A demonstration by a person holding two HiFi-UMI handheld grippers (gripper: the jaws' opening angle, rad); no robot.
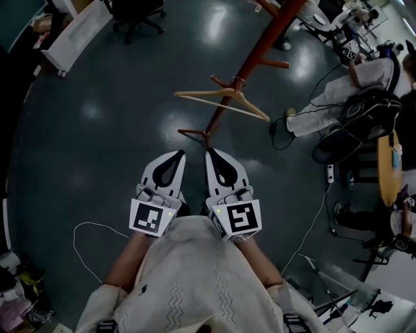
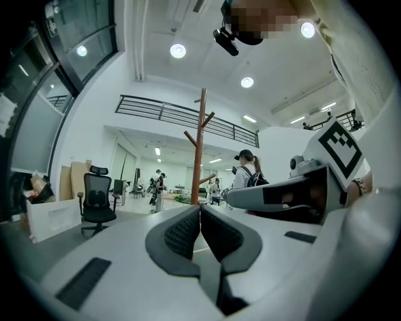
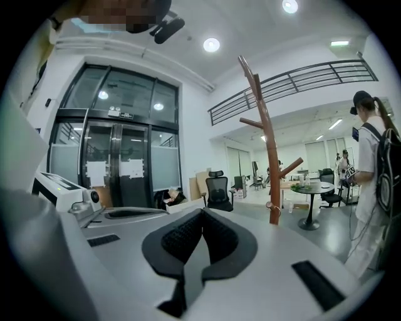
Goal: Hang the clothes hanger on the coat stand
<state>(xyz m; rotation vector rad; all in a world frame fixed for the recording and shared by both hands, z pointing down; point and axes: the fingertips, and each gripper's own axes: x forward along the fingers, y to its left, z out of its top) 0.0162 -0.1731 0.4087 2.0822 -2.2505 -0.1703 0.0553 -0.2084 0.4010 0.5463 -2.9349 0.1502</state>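
The wooden clothes hanger (image 1: 221, 101) hangs by its hook from a peg of the brown coat stand (image 1: 257, 55), above the dark floor. My two grippers are held side by side close to my body, short of the stand. The left gripper (image 1: 177, 156) is shut with nothing in it, and so is the right gripper (image 1: 212, 155). In the left gripper view the shut jaws (image 2: 200, 210) point toward the coat stand (image 2: 200, 144), which is far off. In the right gripper view the shut jaws (image 3: 201, 214) sit left of the coat stand (image 3: 269, 157); the hanger's body is hidden there.
A black office chair (image 1: 136, 13) and a white cabinet (image 1: 71, 32) stand at the far left. A seated person (image 1: 364, 71), a round table (image 1: 388, 169) and floor cables (image 1: 312, 227) are on the right. A person with a backpack (image 3: 373, 163) stands right of the stand.
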